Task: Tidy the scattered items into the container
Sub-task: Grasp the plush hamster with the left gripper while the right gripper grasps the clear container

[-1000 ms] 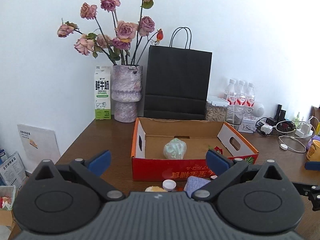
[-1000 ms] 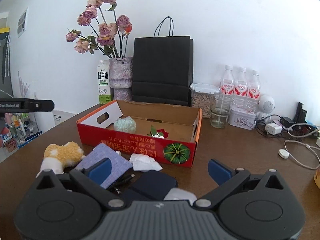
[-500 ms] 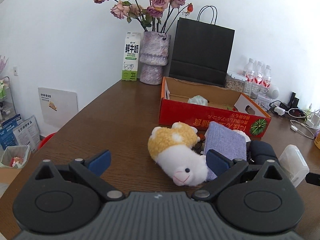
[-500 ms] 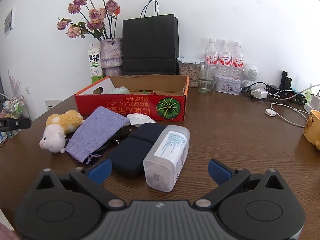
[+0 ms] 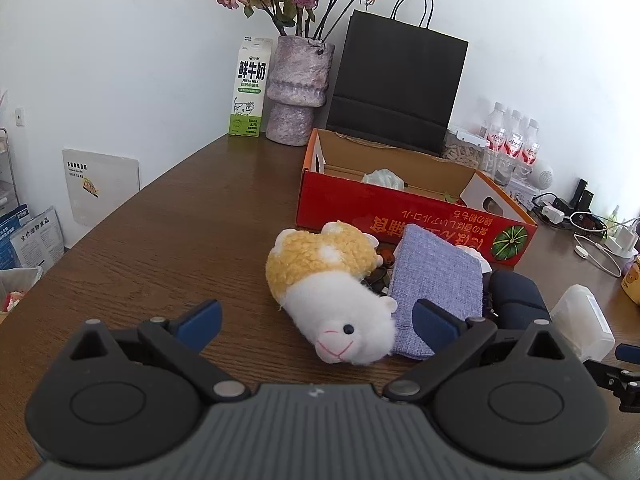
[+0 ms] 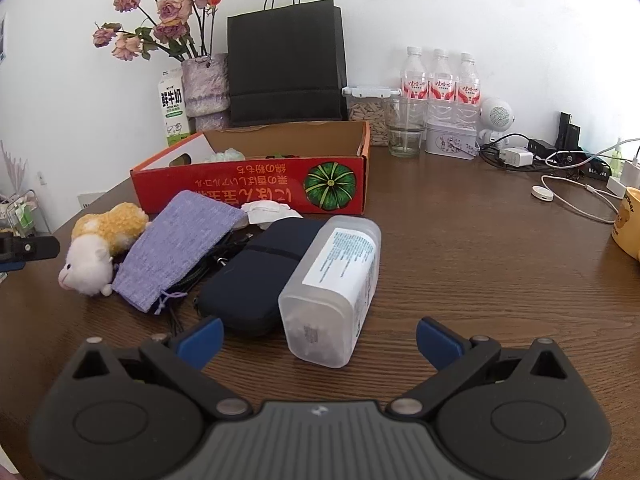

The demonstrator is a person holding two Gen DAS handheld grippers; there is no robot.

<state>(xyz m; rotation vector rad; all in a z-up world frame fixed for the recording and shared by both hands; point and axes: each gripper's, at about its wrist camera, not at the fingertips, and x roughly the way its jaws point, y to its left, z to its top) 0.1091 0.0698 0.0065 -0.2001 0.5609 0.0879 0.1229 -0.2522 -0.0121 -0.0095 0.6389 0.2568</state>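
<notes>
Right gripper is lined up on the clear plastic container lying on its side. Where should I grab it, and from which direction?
Grip the clear plastic container across its narrow width near the close end, coming straight ahead with the open right gripper. It lies lengthwise away from the camera, its right flank free; the dark pouch crowds its left.

bright, even daylight | soft shadows | sharp focus | fisheye-bent edges

black paper bag (image 5: 396,92), milk carton (image 5: 250,88), vase of roses (image 5: 298,88), water bottles (image 6: 440,80)

Wide-spread tool (image 6: 318,336) before plastic jar (image 6: 334,286)
</notes>
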